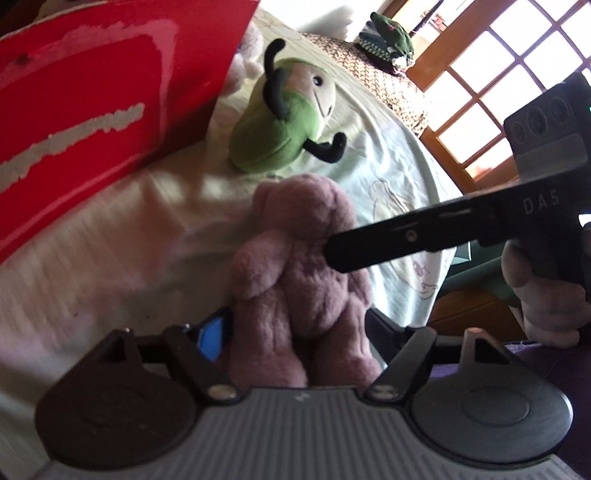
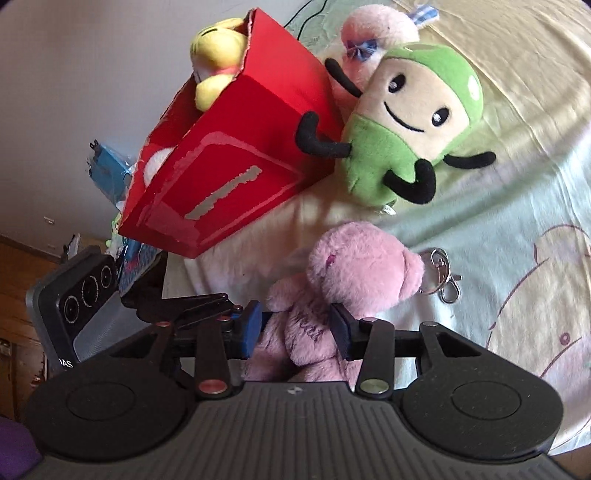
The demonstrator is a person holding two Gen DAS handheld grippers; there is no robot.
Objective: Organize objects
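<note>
A pink plush bear [image 1: 299, 280] with a metal key clip [image 2: 445, 277] sits between both grippers just above the bed. My left gripper [image 1: 295, 332] is shut on its lower body. My right gripper [image 2: 295, 328] is shut on its torso [image 2: 354, 273]; its finger reaches in from the right in the left wrist view [image 1: 388, 240]. A green plush [image 2: 410, 129] lies on the sheet beyond the bear, also in the left wrist view [image 1: 284, 118]. A red box [image 2: 236, 155] stands to the left with a yellow plush [image 2: 216, 48] inside.
A pale pink plush [image 2: 373, 33] lies behind the green one. The bed sheet [image 2: 517, 221] spreads to the right. The bed's edge [image 1: 439, 184] drops off toward a wooden door with glass panes [image 1: 491, 92]. Folded clothes [image 1: 388, 37] sit at the far corner.
</note>
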